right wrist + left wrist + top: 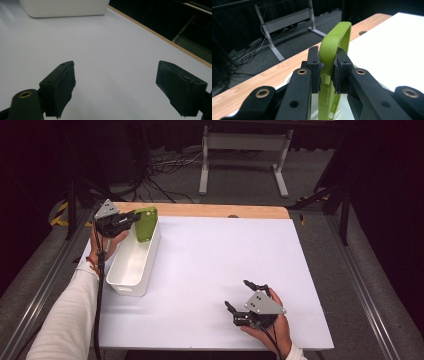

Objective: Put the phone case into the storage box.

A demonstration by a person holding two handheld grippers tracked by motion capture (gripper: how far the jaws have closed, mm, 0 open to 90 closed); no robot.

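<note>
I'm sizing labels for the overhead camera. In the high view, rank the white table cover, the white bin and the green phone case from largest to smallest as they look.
1. white table cover
2. white bin
3. green phone case, clamped upright over the bin's far end by the left hand-held gripper

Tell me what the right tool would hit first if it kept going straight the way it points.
Probably the white bin. The right tool stands open over bare white table, and the bin sits ahead, slightly to the left of its line; depth is hard to judge.
</note>
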